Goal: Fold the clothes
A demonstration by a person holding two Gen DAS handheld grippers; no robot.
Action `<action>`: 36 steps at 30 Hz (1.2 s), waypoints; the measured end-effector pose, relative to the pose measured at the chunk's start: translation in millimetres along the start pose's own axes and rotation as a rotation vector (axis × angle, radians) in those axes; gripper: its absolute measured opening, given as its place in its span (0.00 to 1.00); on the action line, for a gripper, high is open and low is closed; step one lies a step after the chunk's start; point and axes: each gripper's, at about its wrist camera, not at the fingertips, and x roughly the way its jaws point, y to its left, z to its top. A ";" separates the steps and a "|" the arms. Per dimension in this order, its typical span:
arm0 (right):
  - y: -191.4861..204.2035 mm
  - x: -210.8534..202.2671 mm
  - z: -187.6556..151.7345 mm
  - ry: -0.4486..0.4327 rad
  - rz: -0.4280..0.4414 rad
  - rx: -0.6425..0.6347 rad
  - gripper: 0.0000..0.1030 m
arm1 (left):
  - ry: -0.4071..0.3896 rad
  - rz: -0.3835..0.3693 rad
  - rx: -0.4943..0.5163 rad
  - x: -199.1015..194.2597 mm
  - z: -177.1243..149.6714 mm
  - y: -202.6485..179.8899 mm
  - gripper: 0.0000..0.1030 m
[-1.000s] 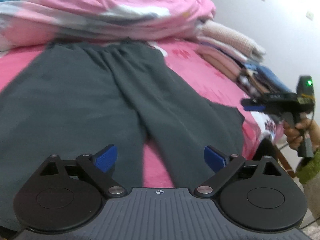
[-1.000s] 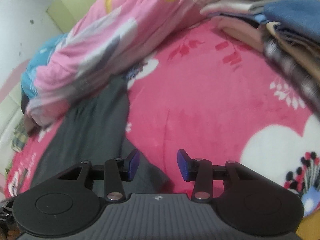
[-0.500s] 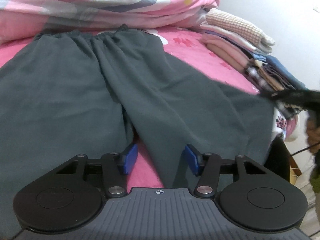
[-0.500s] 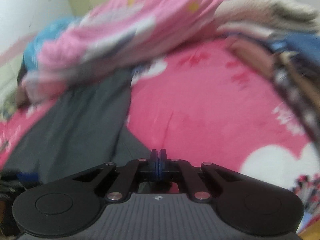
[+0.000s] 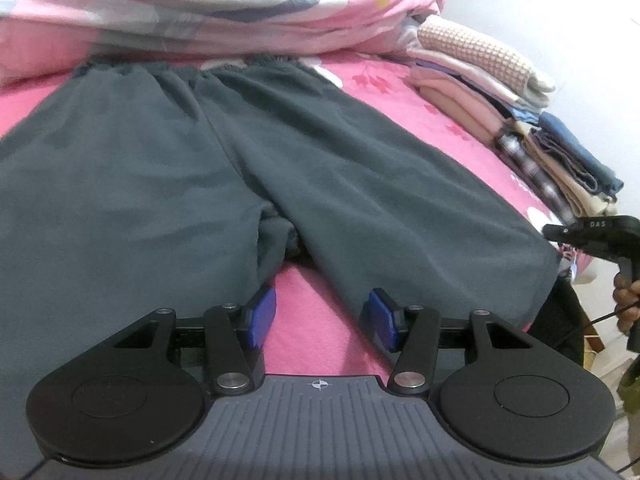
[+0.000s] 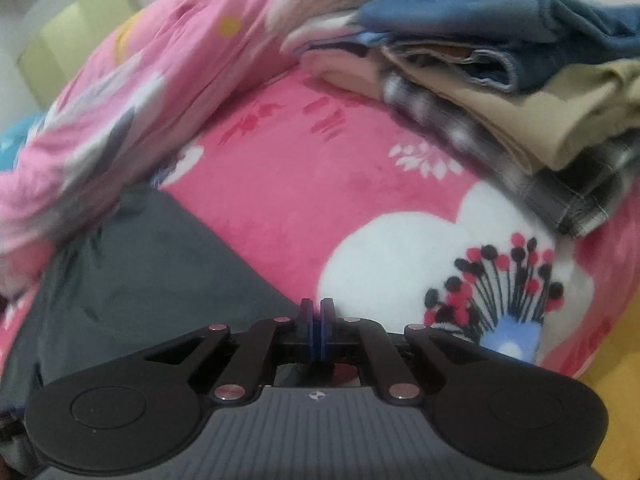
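Note:
Dark grey shorts (image 5: 360, 168) lie spread flat on the pink blanket (image 5: 316, 320), waistband at the far end and both legs pointing toward me. My left gripper (image 5: 320, 318) hovers at the crotch gap, jaws half apart. One blue pad (image 5: 262, 316) is at each inner hem, and only pink blanket shows between them. My right gripper (image 6: 317, 330) is shut, and the grey fabric (image 6: 152, 272) runs right up to its pads. In the left wrist view the right gripper (image 5: 560, 234) sits at the outer hem corner of the right leg, held by a hand (image 5: 626, 300).
A bunched pink quilt (image 5: 220, 4) lies beyond the waistband. A stack of folded clothes (image 5: 520, 120) lines the right side of the bed and looms close in the right wrist view (image 6: 540, 80). The bed's edge drops off at the near right.
The left jaws narrowed from wide to half apart and moved slightly toward the crotch. The right gripper closed and swung right, and the right leg of the shorts was drawn out wider.

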 end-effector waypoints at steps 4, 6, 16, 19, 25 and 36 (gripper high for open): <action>2.2 -9.2 23.7 -0.060 -0.055 -0.045 0.04 | -0.070 0.016 0.032 -11.7 9.2 2.1 0.52; 18.3 -2.9 46.1 -0.062 -0.002 -0.089 0.05 | -0.089 0.003 0.038 -11.7 15.8 4.2 0.53; 203.1 148.1 133.0 0.122 0.354 -0.411 0.45 | -0.017 0.011 -0.057 36.9 31.6 28.1 0.53; 242.3 214.0 147.0 0.198 0.386 -0.419 0.47 | -0.021 -0.003 -0.061 36.7 28.9 31.6 0.53; 285.9 321.9 157.1 0.327 0.413 -0.381 0.49 | -0.035 -0.023 -0.064 34.1 24.4 35.2 0.53; 309.5 311.8 137.5 0.179 0.410 -0.538 0.07 | -0.072 -0.043 -0.074 30.5 28.2 42.9 0.53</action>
